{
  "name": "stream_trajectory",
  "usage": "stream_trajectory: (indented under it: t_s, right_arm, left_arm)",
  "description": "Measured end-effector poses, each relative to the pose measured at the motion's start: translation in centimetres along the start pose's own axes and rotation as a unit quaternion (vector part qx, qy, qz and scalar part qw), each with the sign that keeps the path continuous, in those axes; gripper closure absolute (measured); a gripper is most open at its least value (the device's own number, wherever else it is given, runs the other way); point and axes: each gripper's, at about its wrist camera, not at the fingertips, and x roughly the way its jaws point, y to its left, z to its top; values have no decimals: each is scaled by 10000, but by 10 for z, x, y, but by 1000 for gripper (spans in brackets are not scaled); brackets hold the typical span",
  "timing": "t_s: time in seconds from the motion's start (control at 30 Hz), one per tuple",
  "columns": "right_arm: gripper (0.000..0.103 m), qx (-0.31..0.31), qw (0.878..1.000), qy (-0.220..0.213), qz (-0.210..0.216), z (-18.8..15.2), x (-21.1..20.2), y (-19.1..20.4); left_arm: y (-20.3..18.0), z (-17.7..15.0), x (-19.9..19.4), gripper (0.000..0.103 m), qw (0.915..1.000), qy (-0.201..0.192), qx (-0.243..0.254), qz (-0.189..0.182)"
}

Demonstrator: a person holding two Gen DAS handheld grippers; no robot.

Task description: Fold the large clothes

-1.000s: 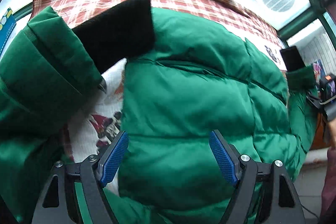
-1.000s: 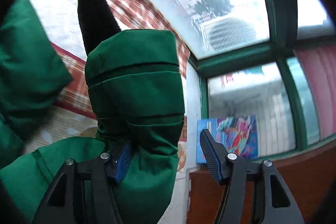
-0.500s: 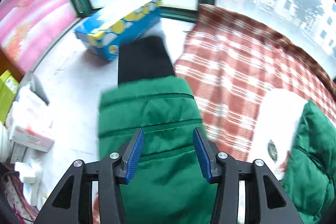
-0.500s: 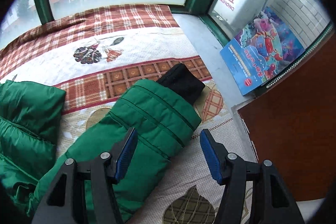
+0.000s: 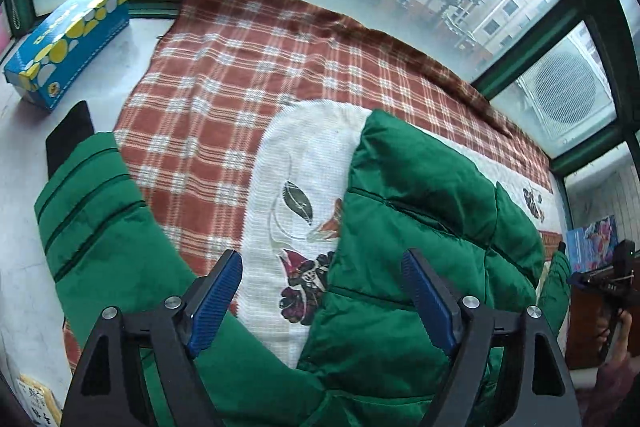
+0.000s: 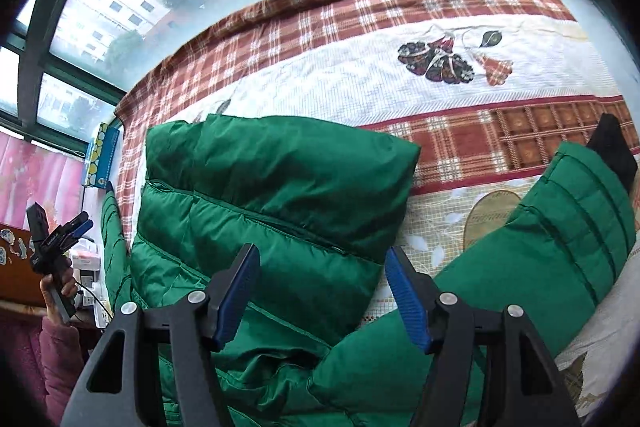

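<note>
1. Both grippers stand spread with nothing pinched – my left gripper (image 5: 322,297) has just been opening, my right gripper (image 6: 322,293) has widened more slowly, and no cloth sits between either pair of pads.
2. I count one green puffer jacket (image 5: 420,227), two sleeves with black cuffs, one plaid blanket (image 5: 248,75) and one blue box (image 5: 68,43) on the sill.
3. From the left wrist view the jacket body lies below and right of my fingers, and the left sleeve (image 5: 104,227) stretches away left, its cuff (image 5: 68,135) off the blanket's edge.
4. From the right wrist view the jacket body is below my fingers, and the right sleeve (image 6: 560,227) runs away to the right onto the blanket.
5. Jacket's lower hem is hidden behind my gripper frames – and the right cuff (image 6: 612,147) is cut off near the lens rim.
</note>
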Motion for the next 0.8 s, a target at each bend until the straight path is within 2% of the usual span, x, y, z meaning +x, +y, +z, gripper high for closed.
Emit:
stream_trajectory:
  t_s: [0.1, 0.2, 0.3, 0.37, 0.43, 0.53, 0.57, 0.6, 0.63, 0.67, 0.7, 0.77, 0.8]
  right_arm:
    - [32, 262, 9992, 255, 168, 6, 32, -13]
    - [32, 338, 9985, 425, 67, 9, 53, -23]
    - [32, 191, 9983, 539, 81, 10, 65, -23]
    - [28, 58, 9986, 515, 83, 11, 67, -19]
    - [28, -202, 9988, 454, 22, 12, 67, -10]
    - [28, -446, 9982, 363, -152, 12, 71, 1]
    - [35, -492, 9981, 301, -204, 15, 72, 3]
    - [49, -564, 9978, 225, -261, 16, 72, 7]
    - [55, -603, 9975, 184, -309, 19, 71, 11]
    - [66, -662, 9969, 167, -393, 22, 70, 15]
    - [77, -764, 9956, 150, -522, 26, 69, 21]
    - [85, -1140, 9893, -8, -914, 36, 61, 41]
    - [88, -1338, 9844, -168, -1126, 43, 54, 53]
  left_arm:
    - [-34, -2, 37, 15, 9992, 296, 254, -24]
    - [-52, 3, 75, 15, 9981, 503, 340, -114]
    - [-54, 11, 104, 15, 9977, 558, 370, -42]
    - [-54, 17, 120, 15, 9979, 524, 366, 72]
    - [-50, 24, 132, 15, 9981, 516, 302, 118]
    - [-54, 28, 149, 15, 9970, 703, 208, -264]
    - [-59, 29, 151, 15, 9975, 607, 295, -231]
    - [-64, 30, 152, 16, 9975, 505, 453, -218]
    - [-71, 30, 157, 21, 9968, 468, 617, -185]
    - [-77, 29, 159, 30, 9965, 385, 740, -23]
    - [-83, 29, 160, 33, 9958, 306, 859, 66]
    - [-94, 29, 160, 58, 9936, 178, 1074, 310]
    - [-97, 30, 156, 66, 9929, 99, 1100, 443]
